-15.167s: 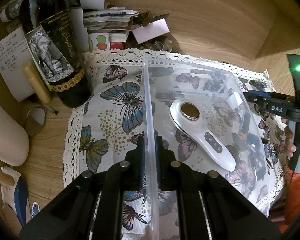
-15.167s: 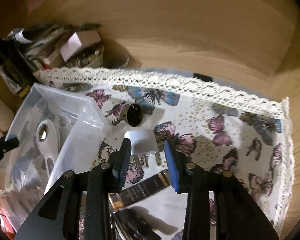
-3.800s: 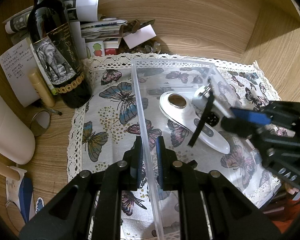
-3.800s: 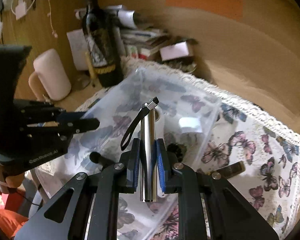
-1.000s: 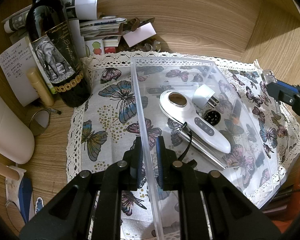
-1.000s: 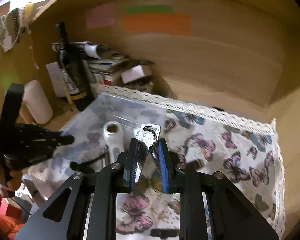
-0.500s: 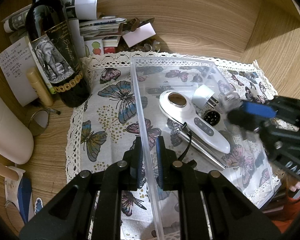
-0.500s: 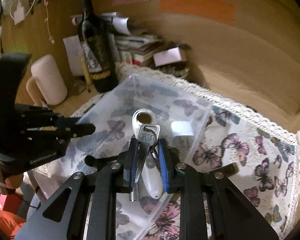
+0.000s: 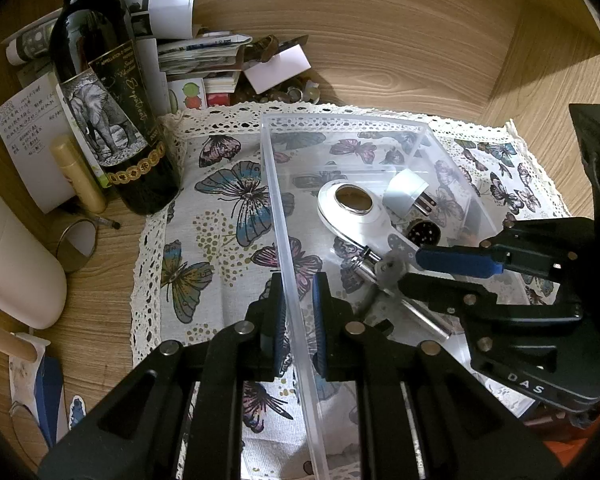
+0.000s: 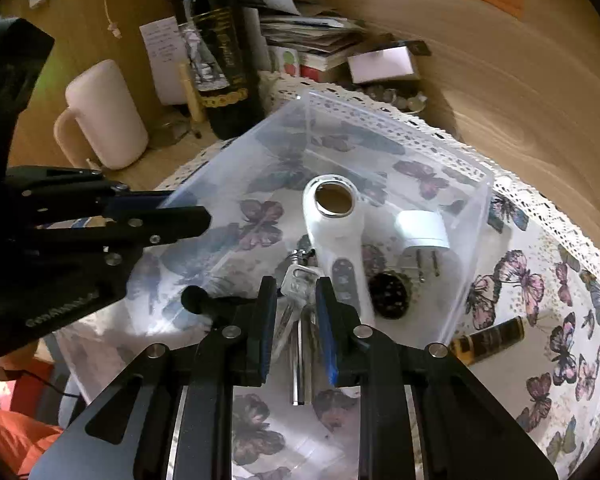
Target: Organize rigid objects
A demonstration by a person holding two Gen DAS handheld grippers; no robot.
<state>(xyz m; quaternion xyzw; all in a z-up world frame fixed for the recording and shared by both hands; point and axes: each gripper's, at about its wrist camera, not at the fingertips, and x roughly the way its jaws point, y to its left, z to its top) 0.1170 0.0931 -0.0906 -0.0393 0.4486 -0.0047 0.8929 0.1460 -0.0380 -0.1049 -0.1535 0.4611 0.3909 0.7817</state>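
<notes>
right gripper (image 9: pixel 412 270) "DAS" (white), wine bottle (image 9: pixel 112 120) "2020"

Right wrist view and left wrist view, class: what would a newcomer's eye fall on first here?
First, the clear plastic bin on the butterfly cloth, its wall pinched by the left gripper. Inside lie a white handheld device and a white plug, with the right gripper over them around a bunch of keys. Behind stands a dark wine bottle.

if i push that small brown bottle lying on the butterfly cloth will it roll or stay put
The small brown bottle lies on its side and looks cylindrical, so it would probably roll. The butterfly cloth may slow it. It looks small, so likely light; glass or plastic cannot be told.
</notes>
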